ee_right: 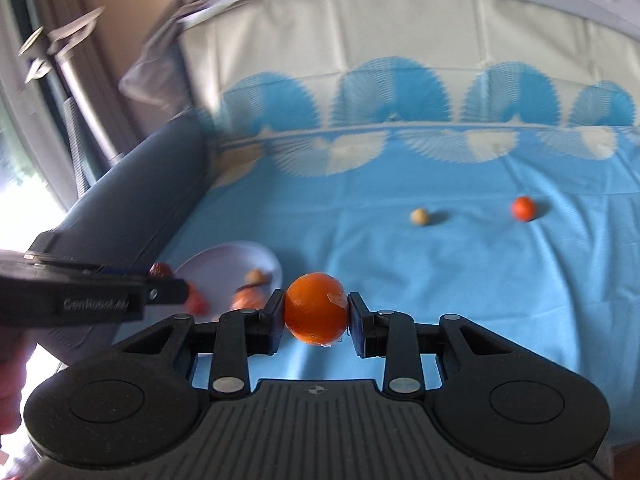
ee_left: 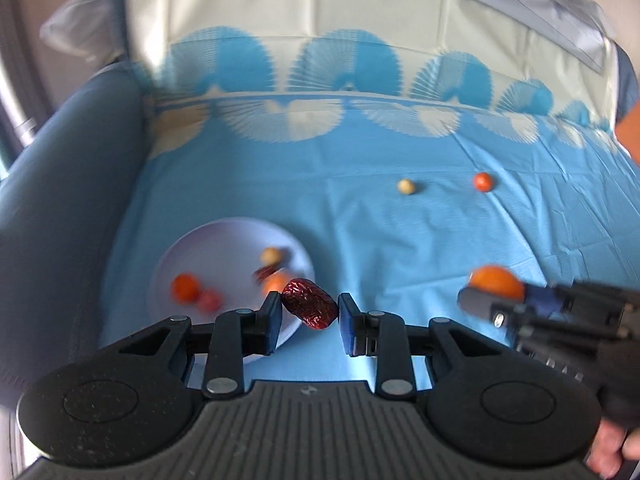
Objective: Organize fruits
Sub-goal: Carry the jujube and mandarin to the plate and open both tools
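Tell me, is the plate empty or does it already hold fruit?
Not empty. The plate already holds several blurred fruits, among them an orange-red one and a pale one; the exact count is unclear.

Work surface covered by a light blue tablecloth (ee_left: pixel 400 240), creased, with a band of blue and cream fan motifs toward the far edge, then plain cream cloth. A dark blue-grey padded armrest (ee_left: pixel 68 184) borders the left side. Beige wall (ee_right: pixel 120 8) behind. At far left, a metal tube frame (ee_right: pixel 84 92) and bright daylight from a window (ee_right: pixel 24 184).
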Demonstrator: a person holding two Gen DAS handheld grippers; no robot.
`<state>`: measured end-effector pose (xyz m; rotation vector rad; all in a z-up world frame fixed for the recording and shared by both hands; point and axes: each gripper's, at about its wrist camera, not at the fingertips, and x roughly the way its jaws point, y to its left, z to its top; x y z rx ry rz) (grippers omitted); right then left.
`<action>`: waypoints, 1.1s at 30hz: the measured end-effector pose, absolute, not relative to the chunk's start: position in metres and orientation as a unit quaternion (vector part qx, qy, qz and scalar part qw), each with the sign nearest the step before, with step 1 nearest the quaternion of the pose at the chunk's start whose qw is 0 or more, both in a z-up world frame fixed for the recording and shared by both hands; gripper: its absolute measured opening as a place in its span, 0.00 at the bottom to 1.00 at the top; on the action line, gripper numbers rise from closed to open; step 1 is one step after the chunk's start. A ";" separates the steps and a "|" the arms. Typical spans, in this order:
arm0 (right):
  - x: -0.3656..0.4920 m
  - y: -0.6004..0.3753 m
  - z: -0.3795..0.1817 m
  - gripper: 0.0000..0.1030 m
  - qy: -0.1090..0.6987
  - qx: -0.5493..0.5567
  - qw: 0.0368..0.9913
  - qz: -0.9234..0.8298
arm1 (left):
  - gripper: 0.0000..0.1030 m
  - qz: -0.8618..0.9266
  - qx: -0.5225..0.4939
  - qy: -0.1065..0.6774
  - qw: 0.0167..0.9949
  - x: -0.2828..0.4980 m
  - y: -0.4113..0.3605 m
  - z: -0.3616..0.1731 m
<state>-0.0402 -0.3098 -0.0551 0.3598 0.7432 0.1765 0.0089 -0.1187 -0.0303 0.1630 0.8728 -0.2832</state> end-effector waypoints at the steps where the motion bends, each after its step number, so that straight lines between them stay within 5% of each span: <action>1: -0.045 -0.299 -0.051 0.33 0.366 0.170 0.910 0.095 | 0.32 -0.131 0.073 0.420 0.895 0.001 -0.108 -0.027; 14: -0.101 -0.218 -0.021 0.33 0.369 0.085 0.914 0.145 | 0.32 -0.095 0.023 0.396 0.913 -0.065 -0.022 -0.002; 33: -0.107 -0.206 -0.014 0.33 0.361 0.051 0.919 0.147 | 0.32 -0.100 -0.001 0.393 0.914 -0.070 -0.007 -0.001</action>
